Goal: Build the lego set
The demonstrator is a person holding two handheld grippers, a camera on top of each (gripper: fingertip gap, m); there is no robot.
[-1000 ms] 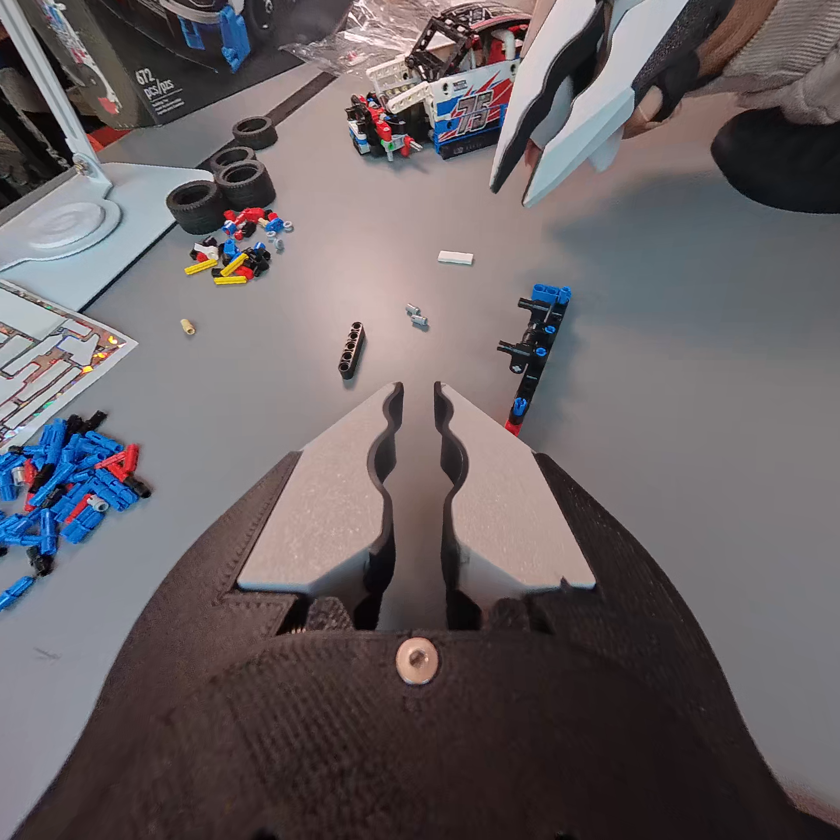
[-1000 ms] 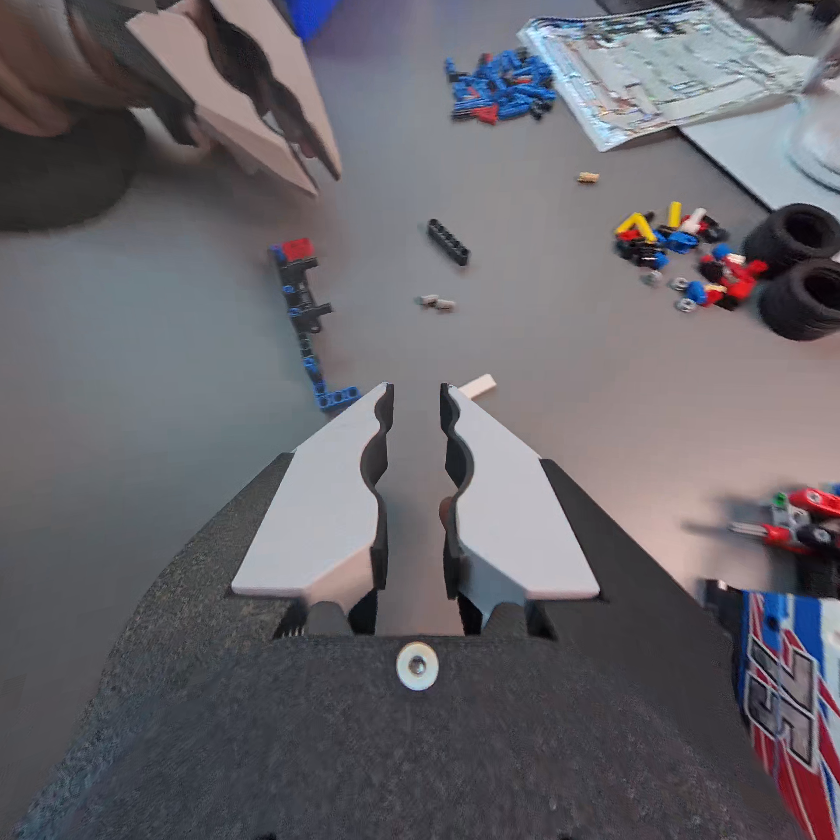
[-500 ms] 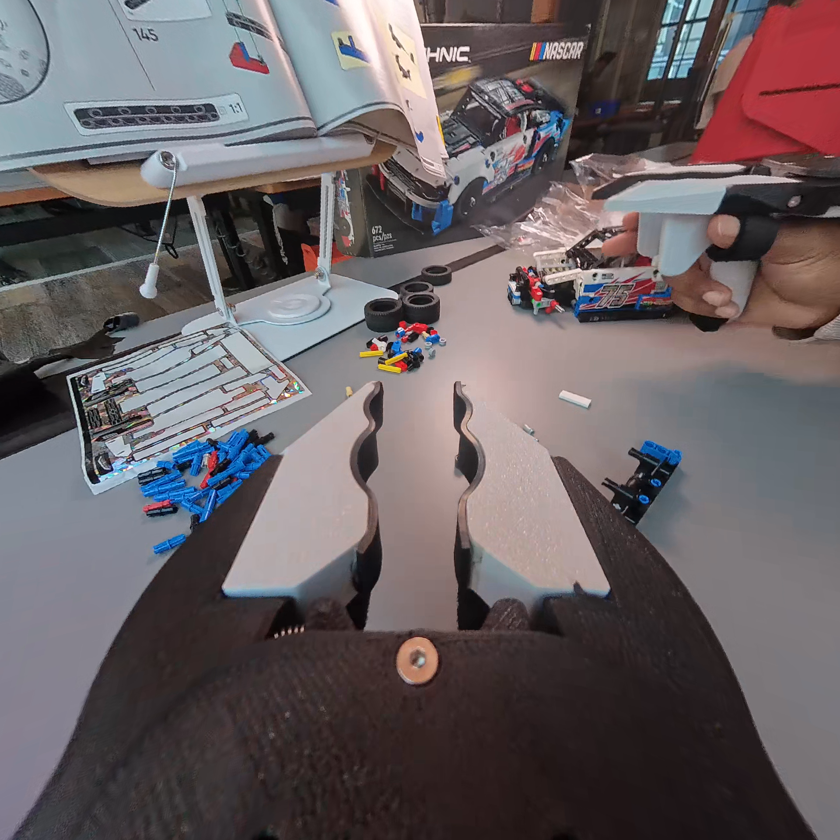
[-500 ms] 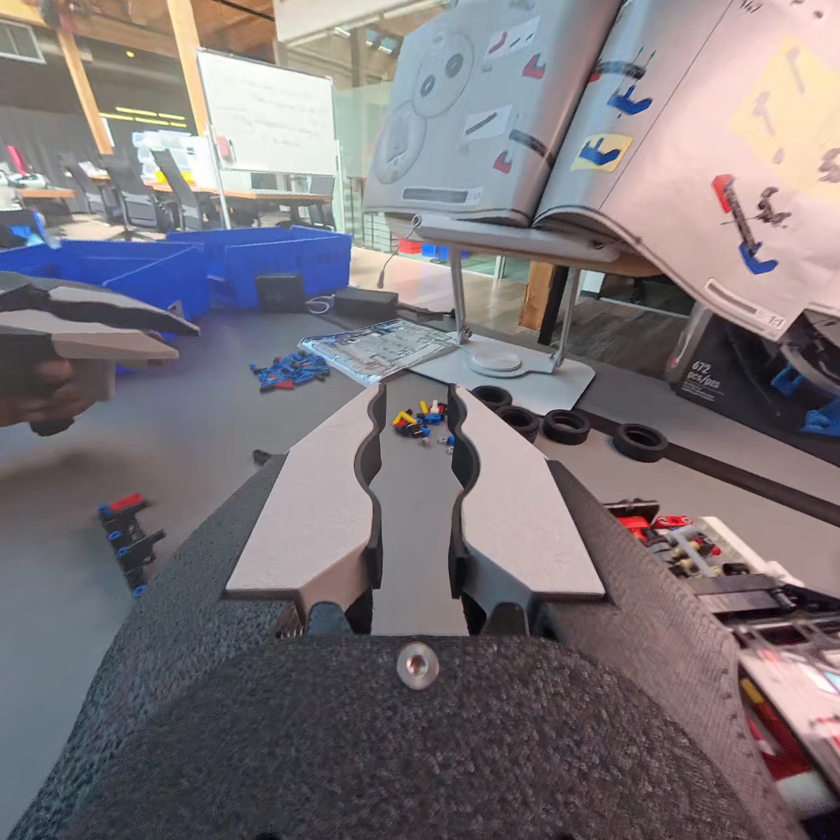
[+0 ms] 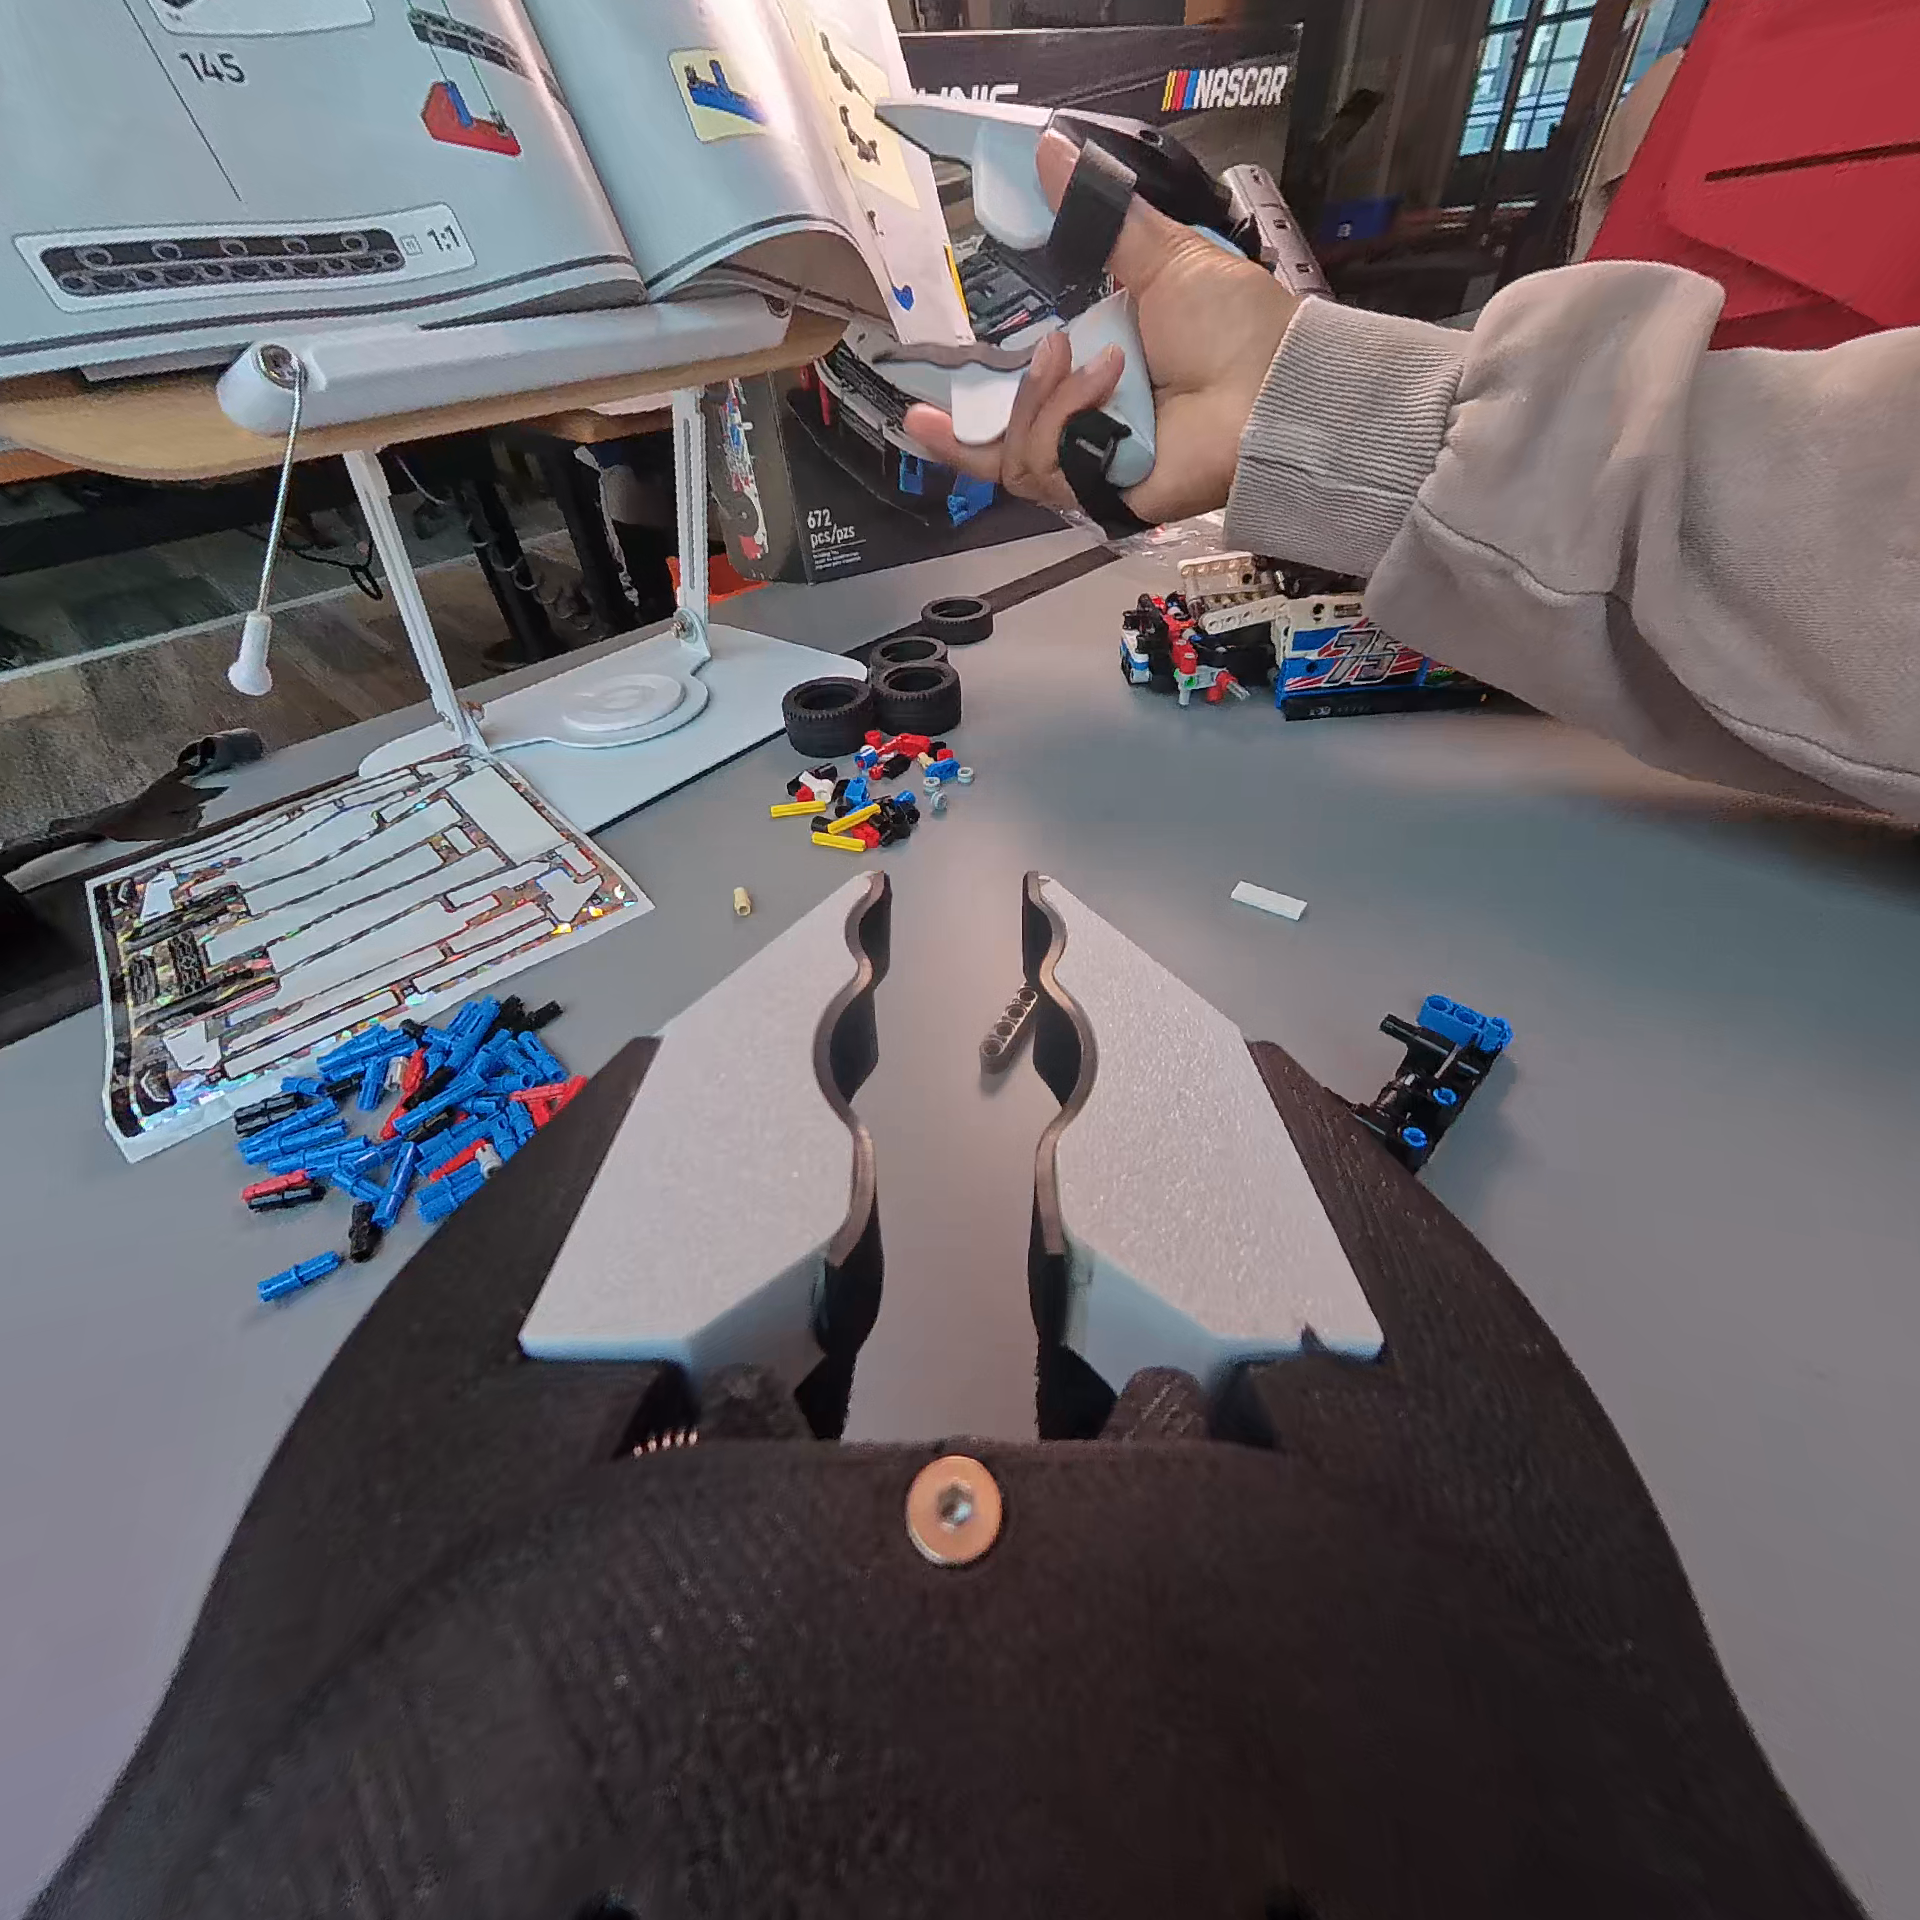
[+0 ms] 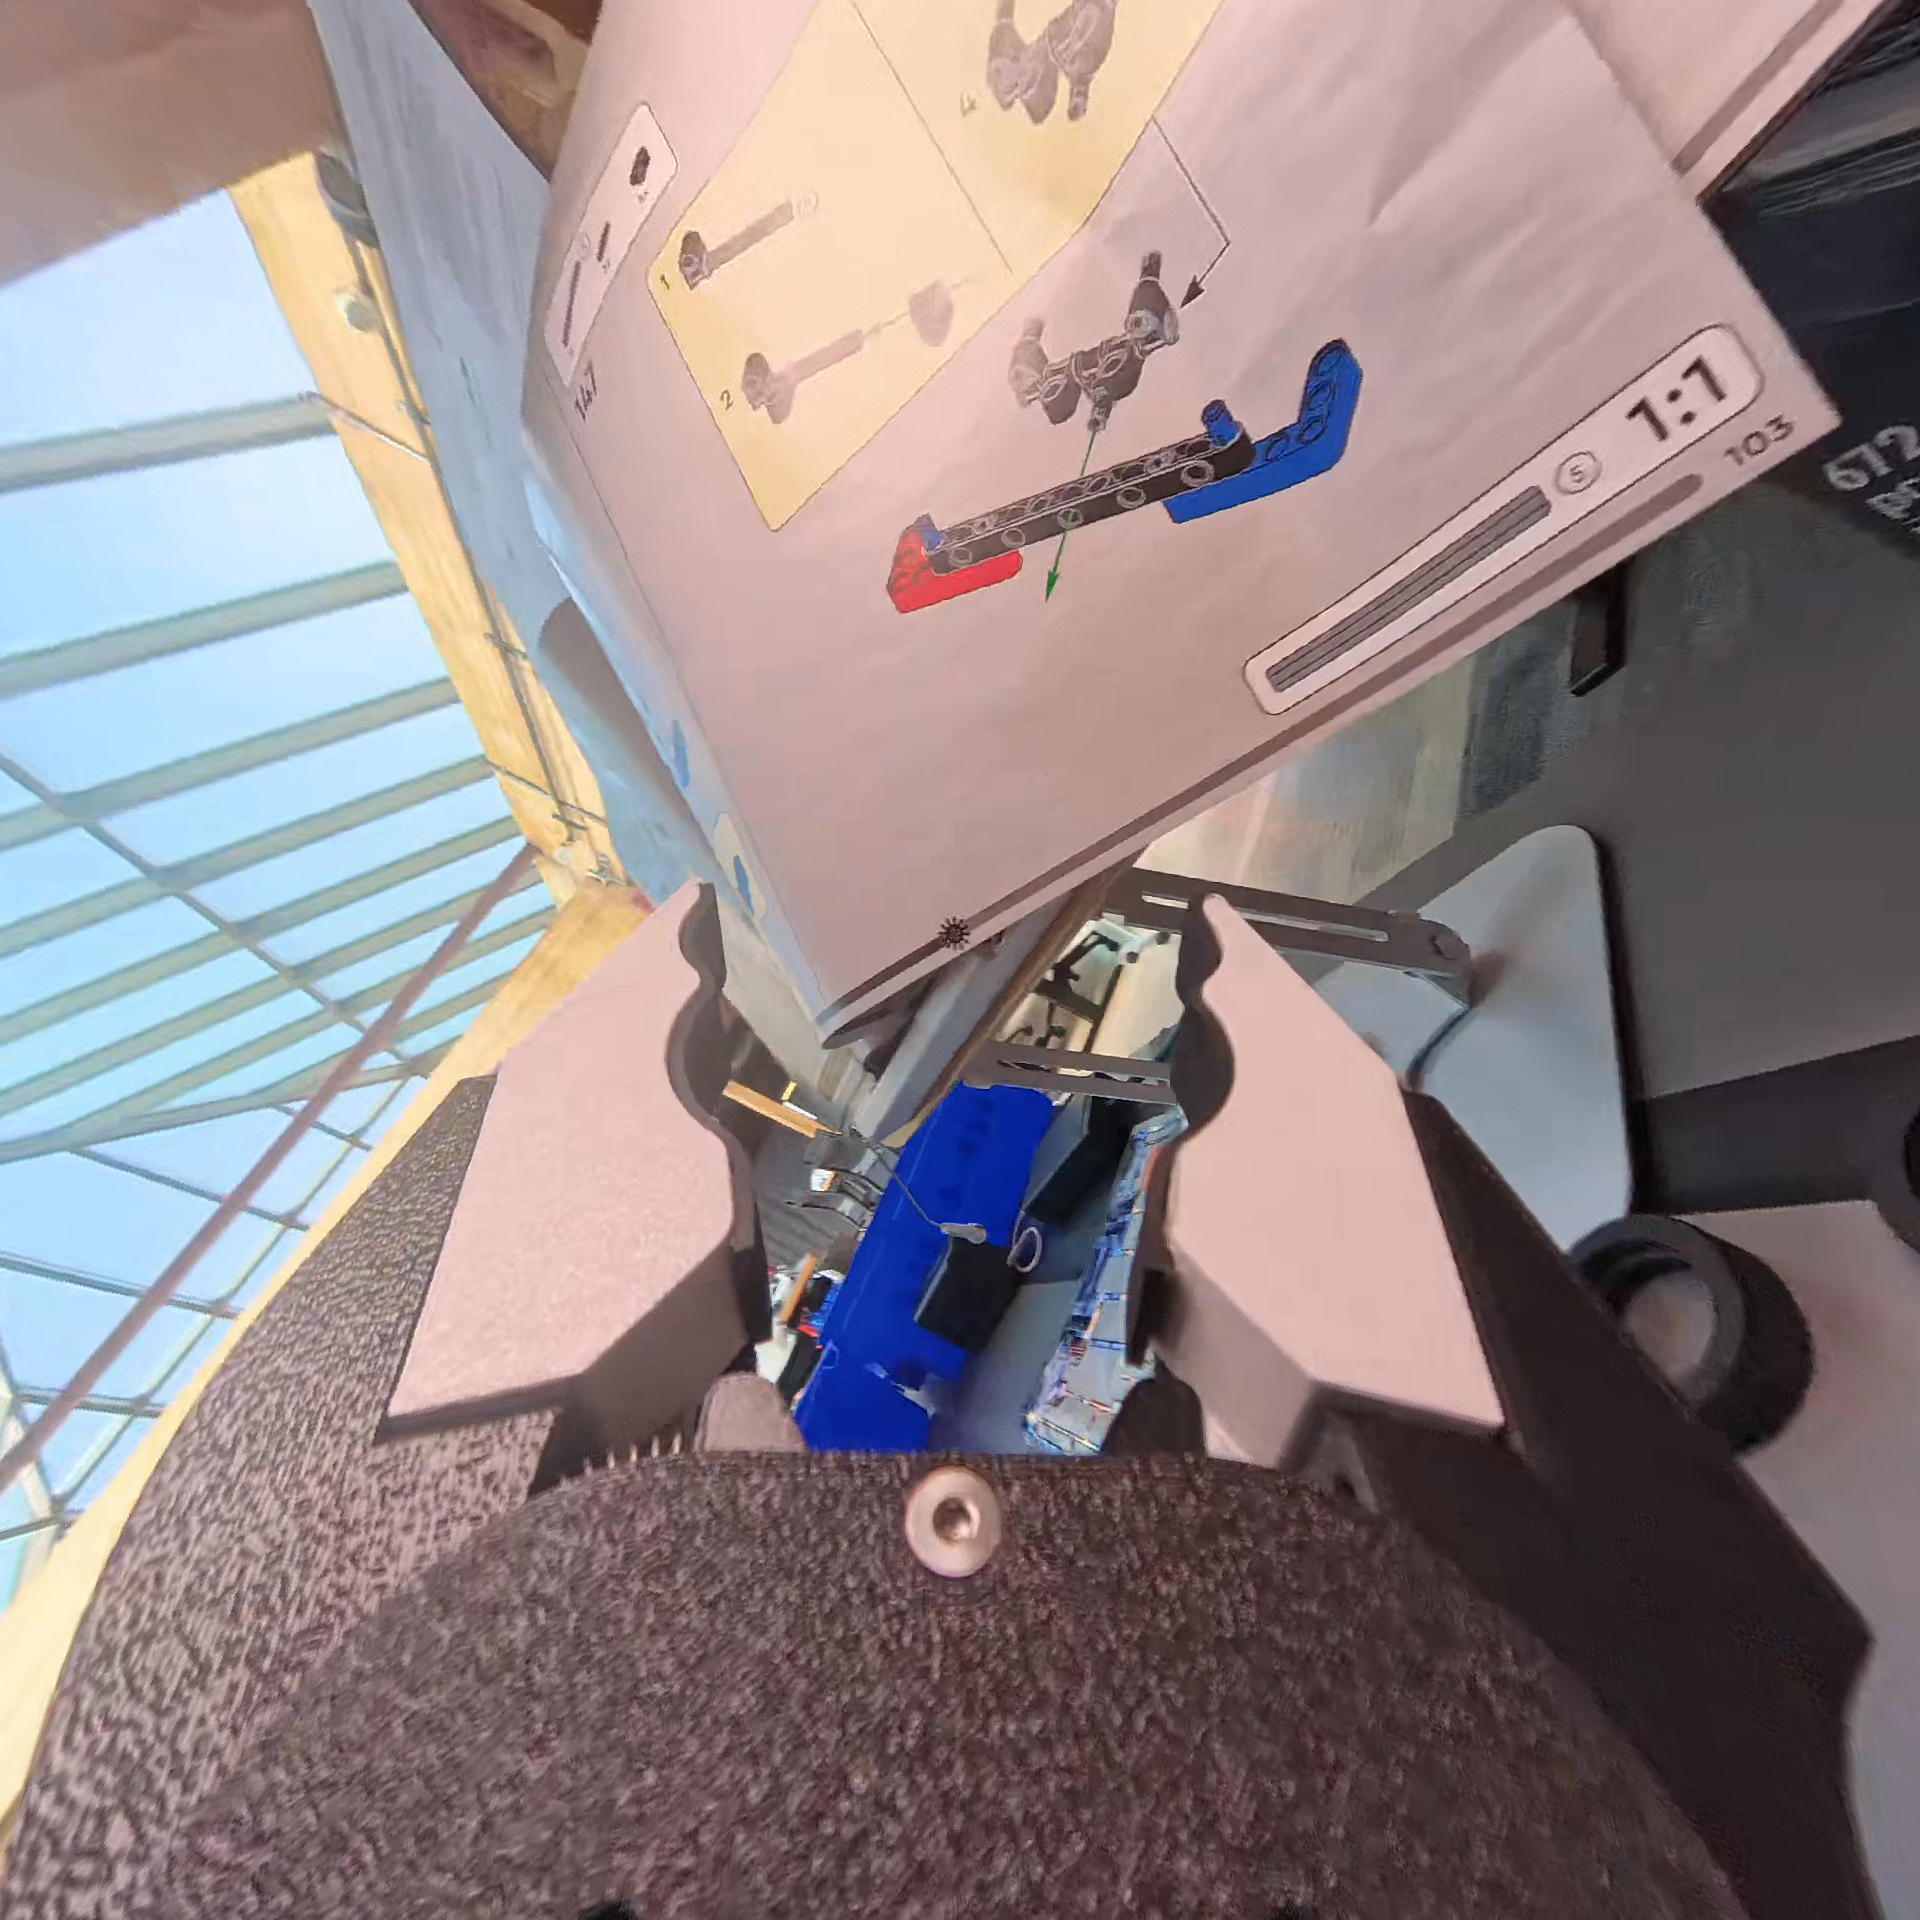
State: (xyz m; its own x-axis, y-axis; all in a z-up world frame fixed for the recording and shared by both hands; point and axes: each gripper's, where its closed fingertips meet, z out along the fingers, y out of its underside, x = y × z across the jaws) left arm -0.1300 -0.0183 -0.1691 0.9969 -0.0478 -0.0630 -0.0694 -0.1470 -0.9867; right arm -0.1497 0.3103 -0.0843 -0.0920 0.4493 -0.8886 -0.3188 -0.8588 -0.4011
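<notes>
— Grey counter under me, loose lego all over it. My left claw hovers low, its fingers spread with nothing between them; past the tips lies a short black beam

— And the piece you were building?

— The black and blue assembly lies just right of my left claw, flat on the counter, untouched. The half-built car stands farther back on the right, tyres and a small mixed heap of parts near it, blue pins piled on the left beside the sticker sheet

— Your right claw?

— My right claw is lifted to the instruction booklet on its stand, fingers wide apart. The lower corner of a lifted page sits in the gap; whether either finger touches it I cannot tell. In the left view my hand grips that claw's handle at the booklet's edge, grey sleeve stretched over the car
</notes>
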